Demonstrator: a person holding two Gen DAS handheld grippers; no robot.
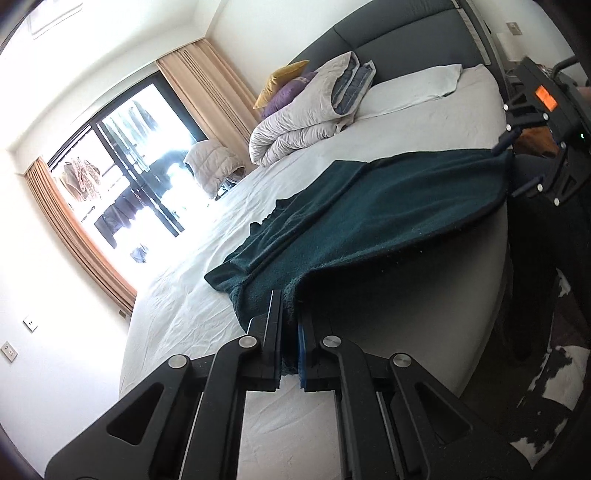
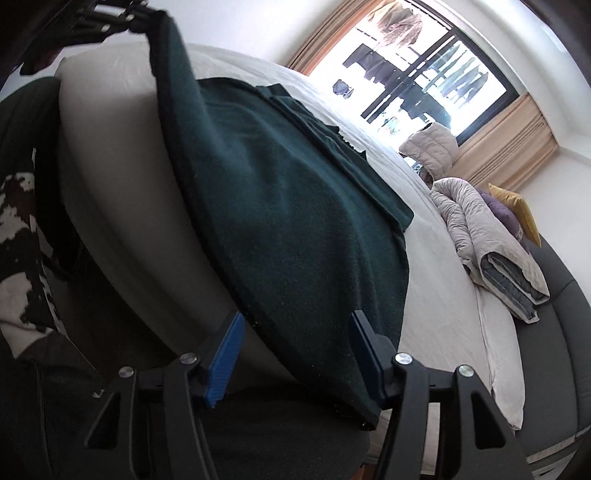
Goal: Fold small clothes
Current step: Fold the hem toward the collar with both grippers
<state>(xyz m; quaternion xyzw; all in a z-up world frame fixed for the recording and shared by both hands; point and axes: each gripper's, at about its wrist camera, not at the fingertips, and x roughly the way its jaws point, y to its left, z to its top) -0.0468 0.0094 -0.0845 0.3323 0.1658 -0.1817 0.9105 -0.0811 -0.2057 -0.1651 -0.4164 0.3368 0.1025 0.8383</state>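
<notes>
A dark green fleece garment [image 1: 369, 214] lies spread over the near edge of a bed with a white sheet [image 1: 207, 295]. My left gripper [image 1: 290, 299] is shut on one near corner of the garment and holds it lifted off the mattress. In the right wrist view the garment [image 2: 288, 221] fills the middle. My right gripper [image 2: 295, 317] has its blue-padded jaws wide apart, with the garment's other near corner lying between them, not pinched. The left gripper [image 2: 144, 22] shows at the top left, holding the far corner. The right gripper [image 1: 517, 162] shows at the garment's other corner.
A folded grey duvet [image 1: 306, 114] with purple and yellow cushions [image 1: 284, 85] lies by the dark headboard [image 1: 406, 37]. A window with beige curtains [image 1: 81, 240] is beyond the bed. A black-and-white rug [image 1: 546, 398] covers the floor beside the bed. The person's dark-clothed legs [image 2: 40, 184] stand close to the mattress edge.
</notes>
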